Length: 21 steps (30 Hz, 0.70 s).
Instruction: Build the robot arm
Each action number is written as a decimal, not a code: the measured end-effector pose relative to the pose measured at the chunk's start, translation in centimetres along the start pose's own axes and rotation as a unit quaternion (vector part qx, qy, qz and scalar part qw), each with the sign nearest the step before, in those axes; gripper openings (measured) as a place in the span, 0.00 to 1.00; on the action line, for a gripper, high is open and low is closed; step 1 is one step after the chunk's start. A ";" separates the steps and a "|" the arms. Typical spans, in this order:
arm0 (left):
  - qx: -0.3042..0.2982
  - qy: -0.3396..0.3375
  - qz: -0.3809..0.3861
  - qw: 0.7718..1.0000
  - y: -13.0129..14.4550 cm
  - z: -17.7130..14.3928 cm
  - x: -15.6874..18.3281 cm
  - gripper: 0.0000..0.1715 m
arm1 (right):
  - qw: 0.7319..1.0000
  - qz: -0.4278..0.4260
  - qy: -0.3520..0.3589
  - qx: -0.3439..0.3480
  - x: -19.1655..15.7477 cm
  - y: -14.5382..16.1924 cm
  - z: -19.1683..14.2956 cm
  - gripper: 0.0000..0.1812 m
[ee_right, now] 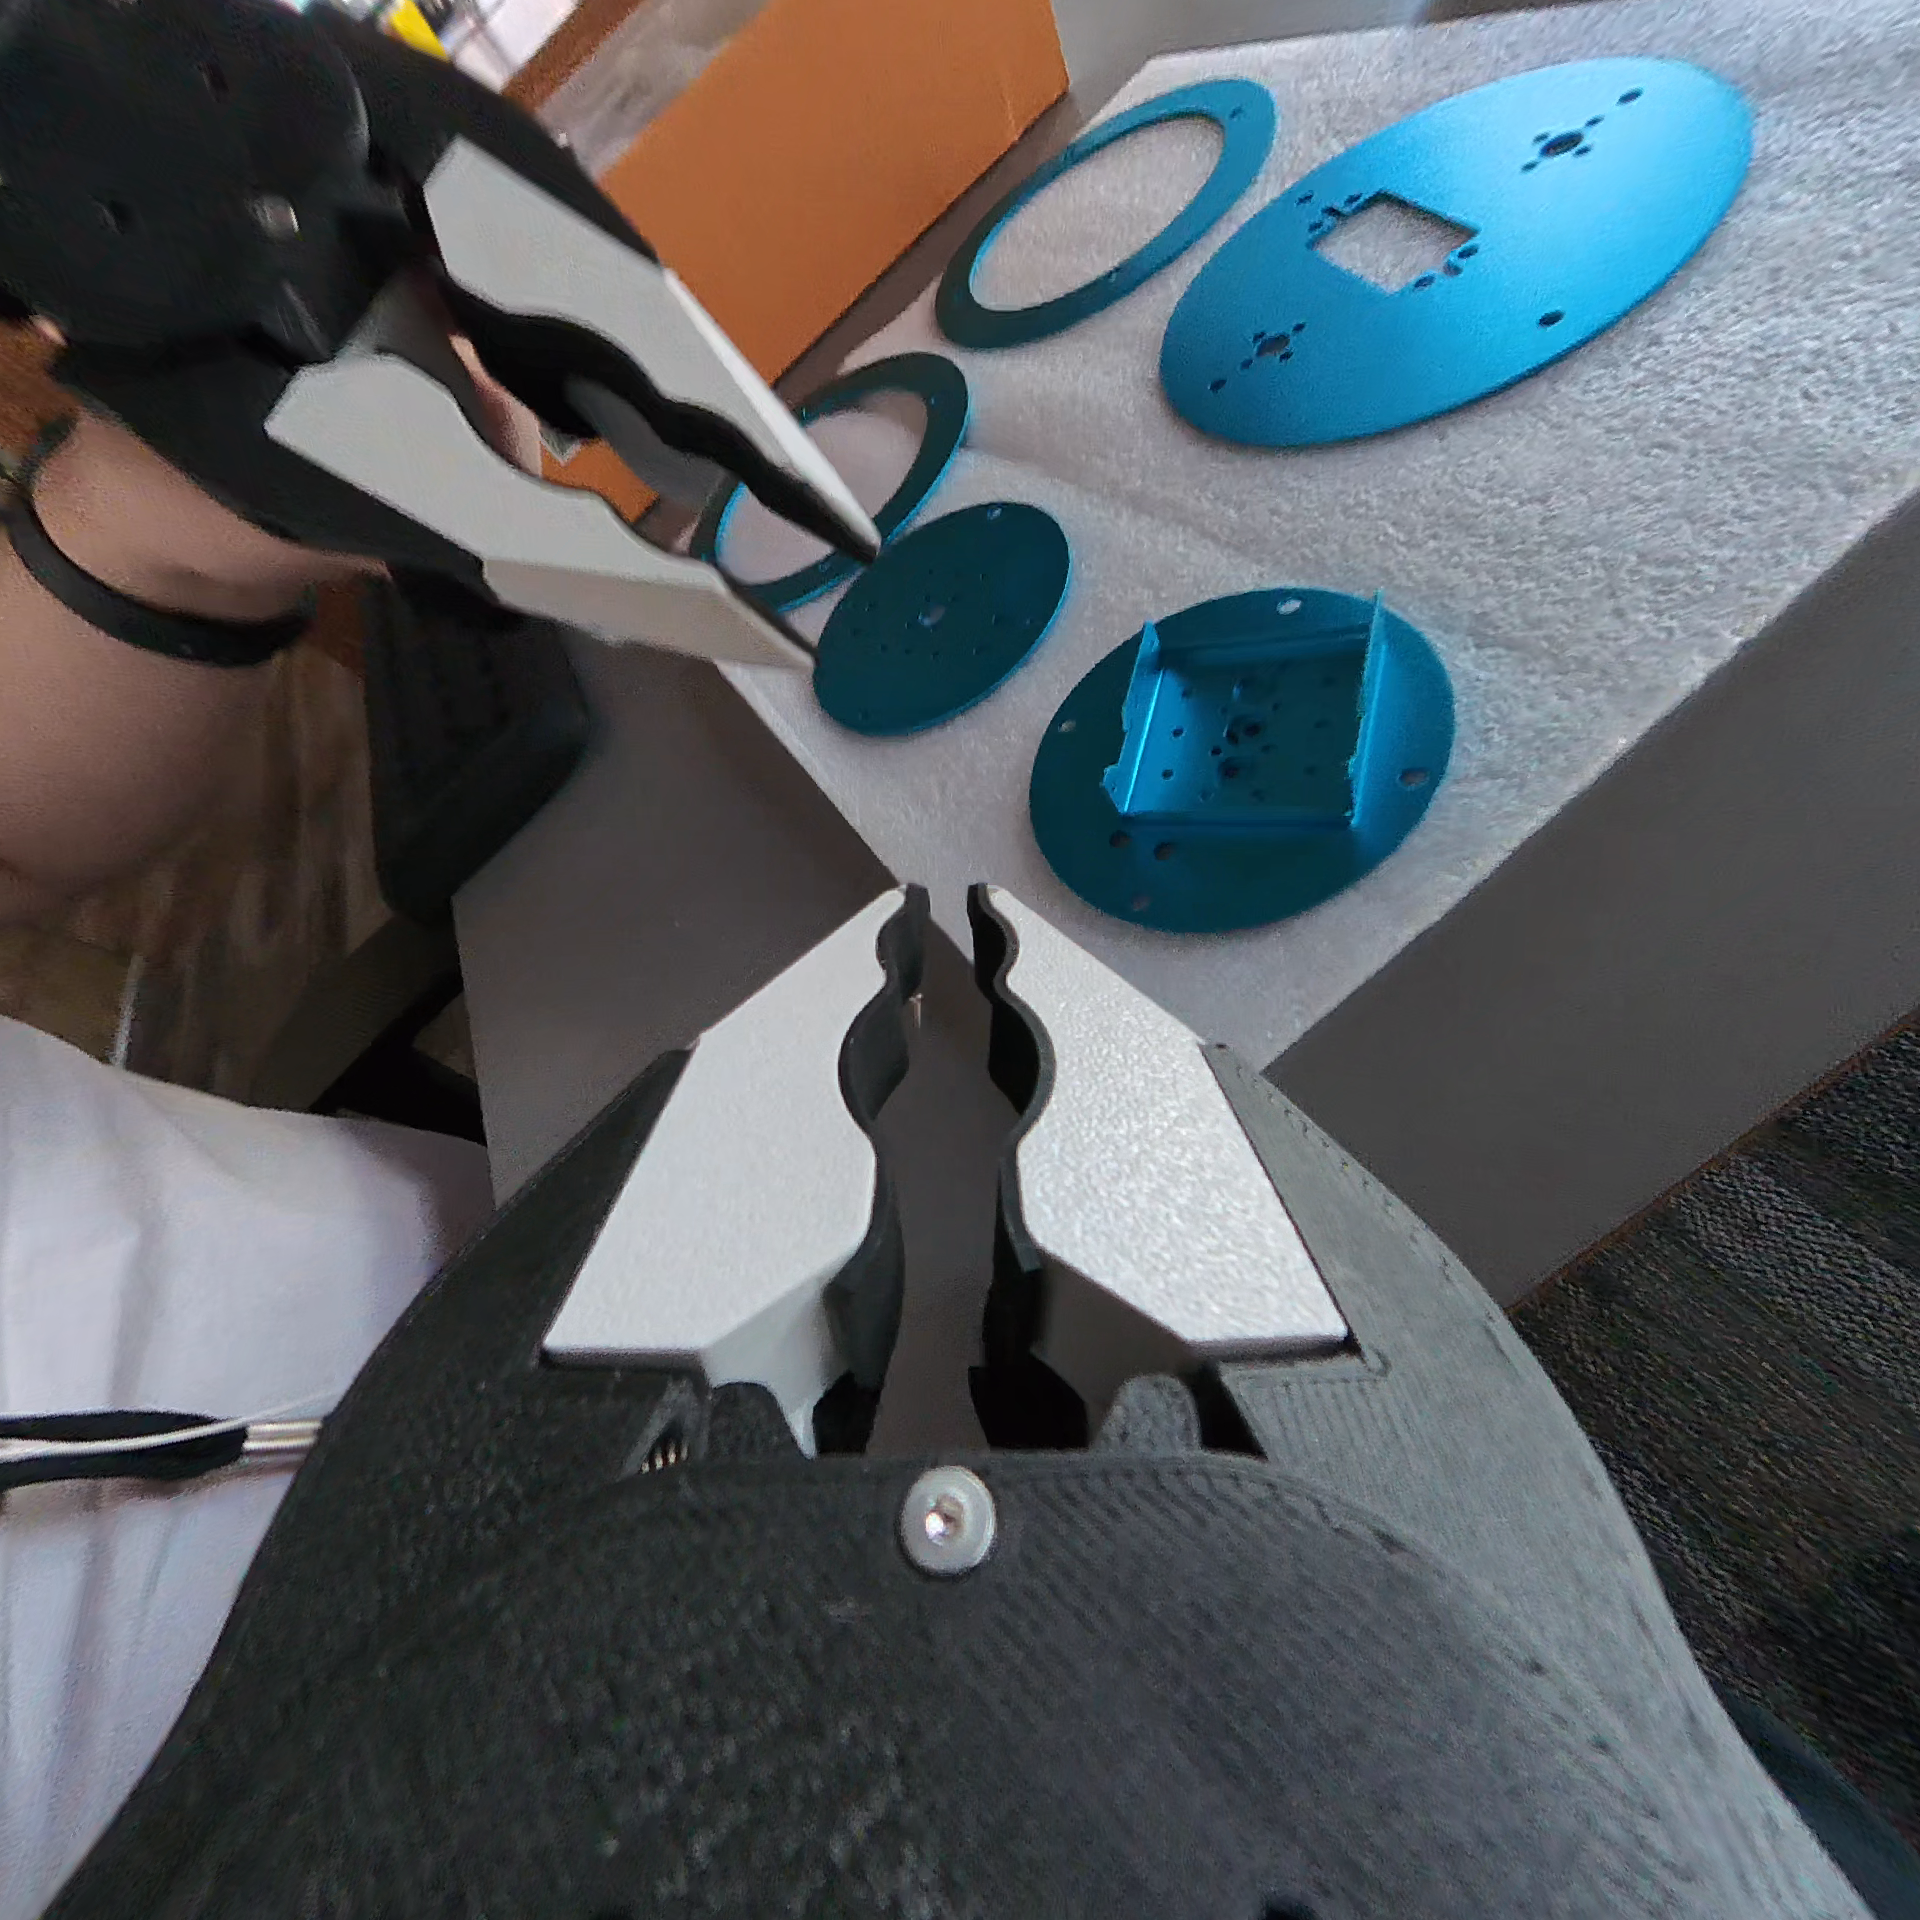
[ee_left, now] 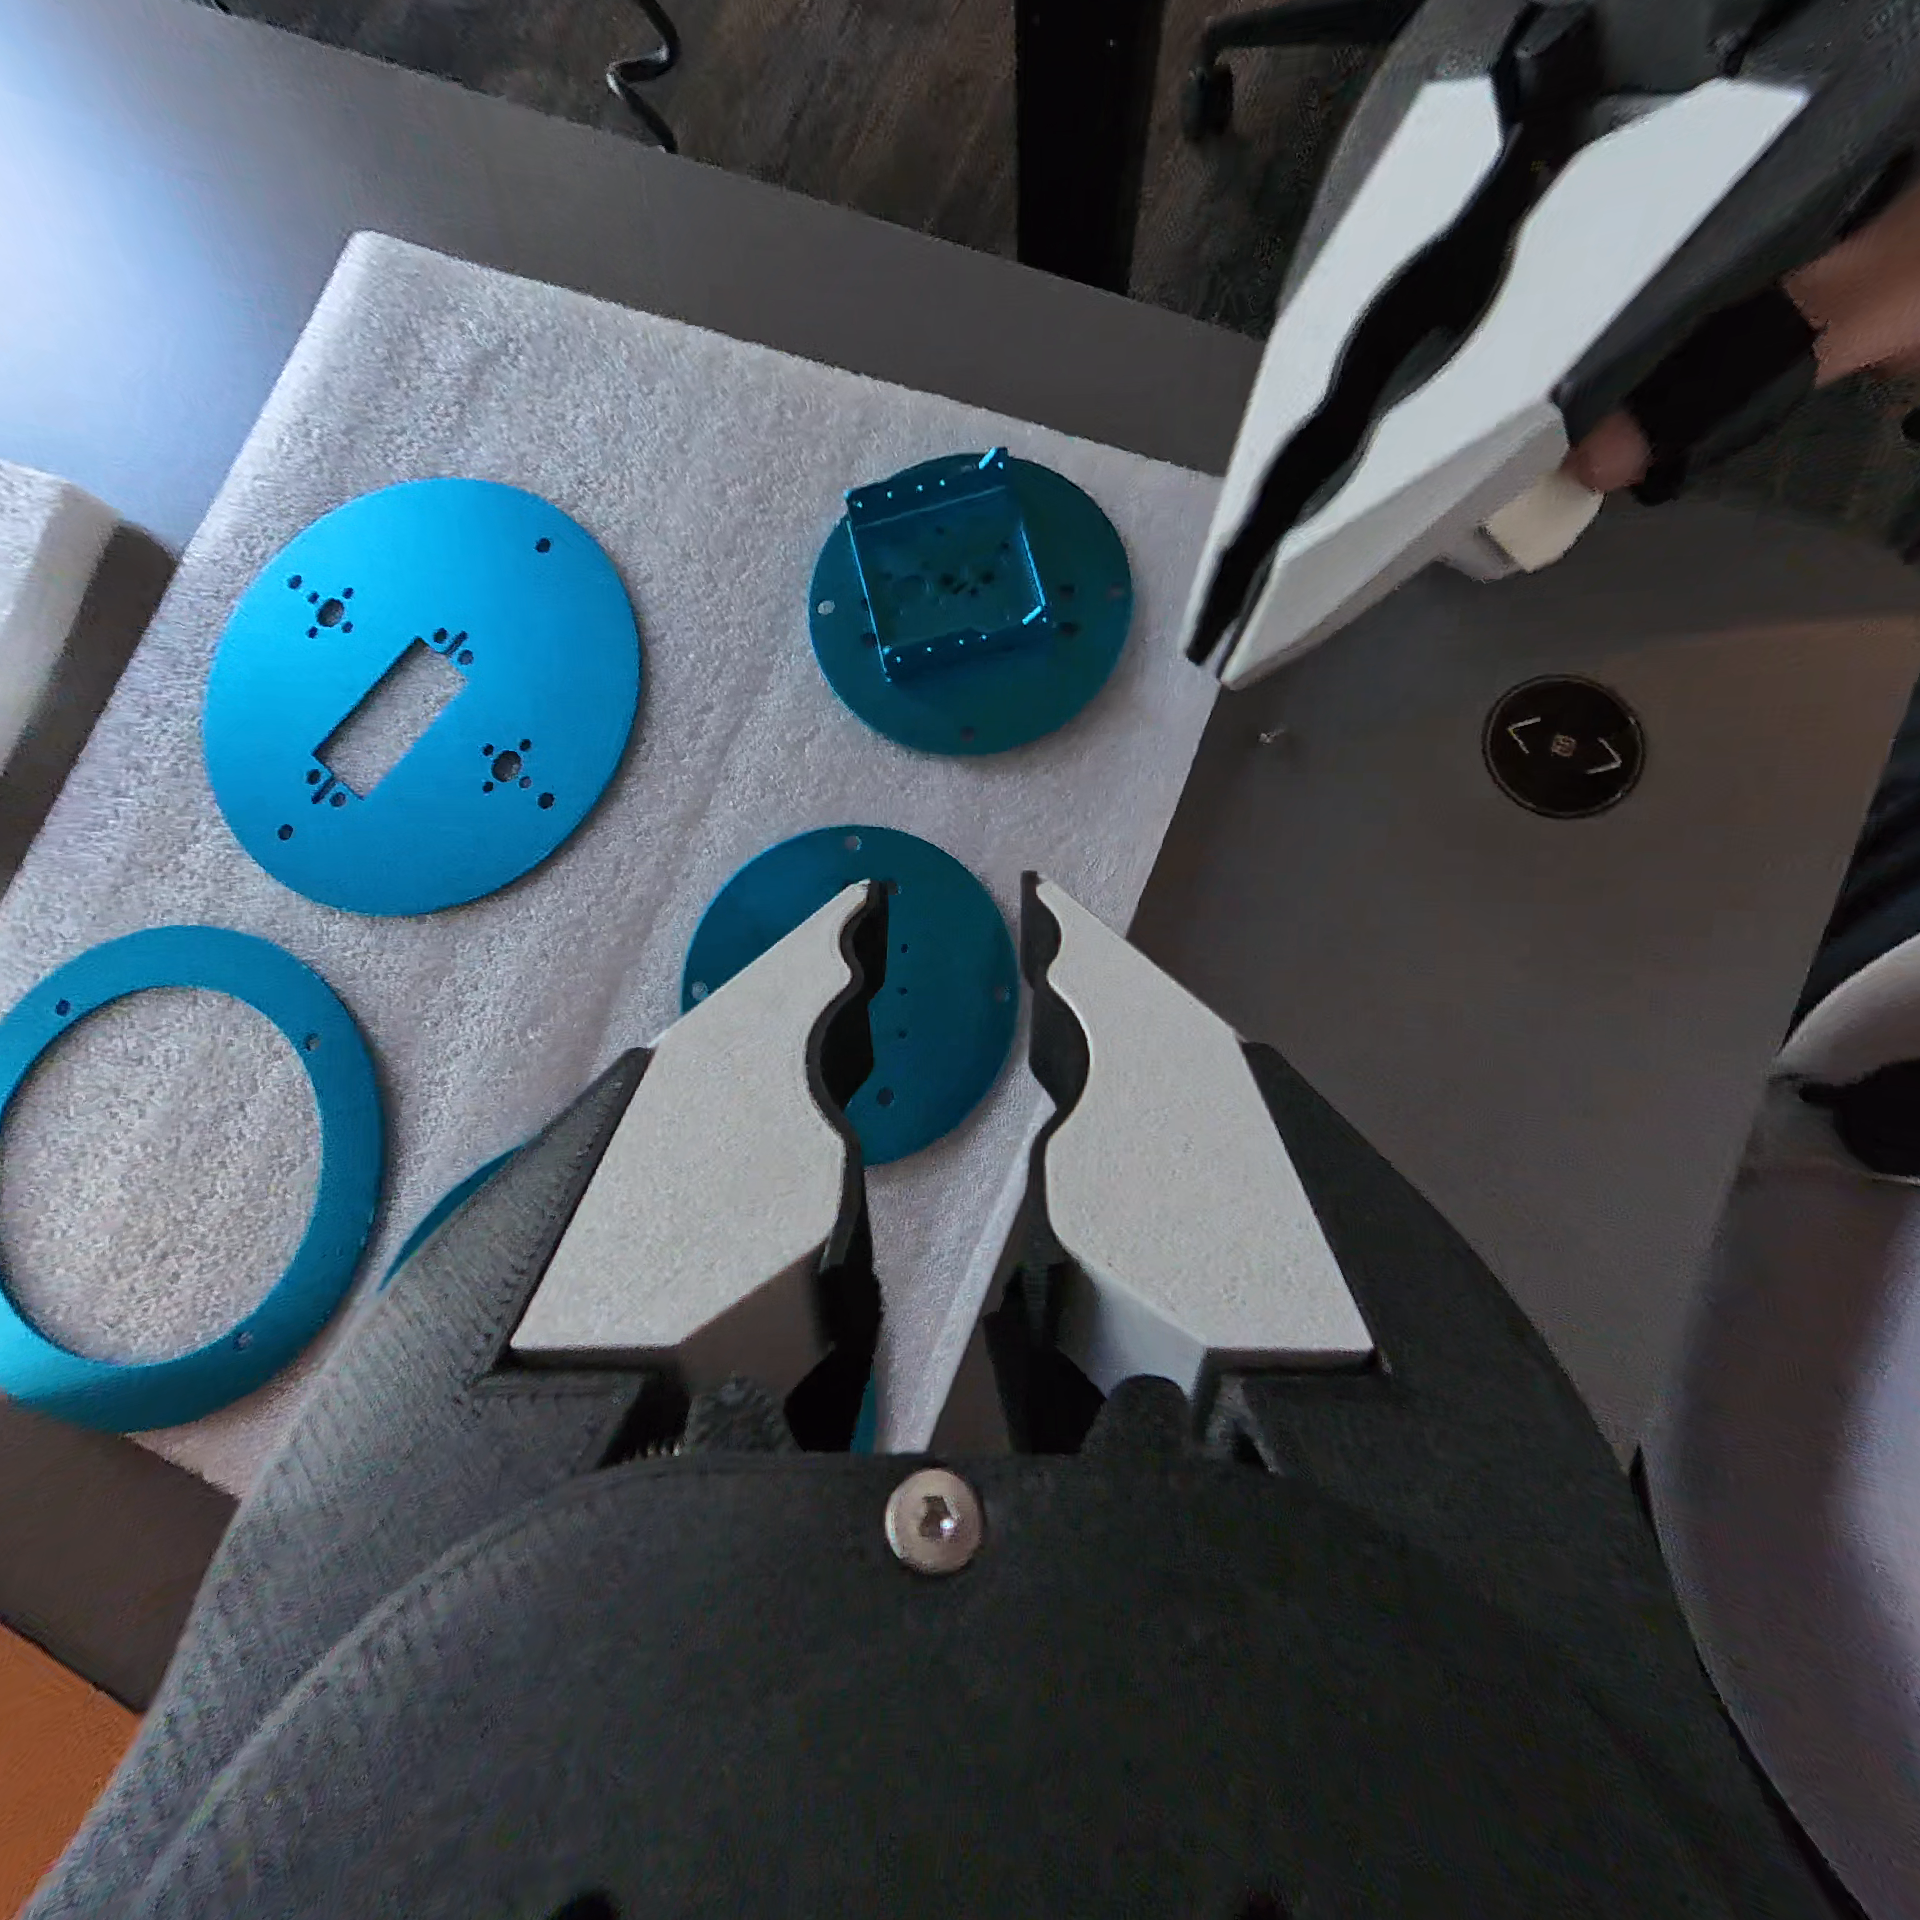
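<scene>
Blue metal parts lie on a white foam sheet [ee_left: 665, 436]. My left gripper [ee_left: 951, 883] is open and empty, its fingers straddling a small blue disc [ee_left: 935, 997]; in the right wrist view its tips [ee_right: 842, 603] are at that disc's [ee_right: 940, 623] edge. My right gripper [ee_right: 945, 894] is narrowly open and empty over the grey table, just off the foam; it also shows in the left wrist view [ee_left: 1210, 655]. Nearest it is a blue disc [ee_right: 1392, 800] carrying a square bracket [ee_right: 1247, 727], which also shows in the left wrist view [ee_left: 945, 577].
A large blue disc with a rectangular cutout [ee_left: 421, 696], a wide ring [ee_left: 351, 1143] and a smaller ring [ee_right: 940, 416] lie farther along the foam. An orange box [ee_right: 831, 156] stands beyond. A black round insert [ee_left: 1562, 743] sits in the grey table [ee_left: 1403, 987]. Spacing between my two grippers at the tips: around 7 cm.
</scene>
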<state>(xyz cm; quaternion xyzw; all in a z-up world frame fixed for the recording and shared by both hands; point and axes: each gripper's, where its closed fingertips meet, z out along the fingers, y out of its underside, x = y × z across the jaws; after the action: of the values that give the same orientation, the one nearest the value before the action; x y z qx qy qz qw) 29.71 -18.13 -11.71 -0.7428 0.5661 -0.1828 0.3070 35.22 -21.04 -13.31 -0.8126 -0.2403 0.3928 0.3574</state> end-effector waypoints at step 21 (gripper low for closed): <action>0.049 0.048 -0.042 0.997 0.6 -0.3 3.4 0.08 | 0.933 -0.301 0.065 -0.188 1.1 3.5 -3.5 0.07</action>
<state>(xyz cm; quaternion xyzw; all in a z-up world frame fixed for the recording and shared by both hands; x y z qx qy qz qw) 30.13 -21.54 -12.14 -0.7405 0.5388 -0.2588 0.3072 39.07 -23.84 -15.03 -0.7783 -0.5191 0.1604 0.3147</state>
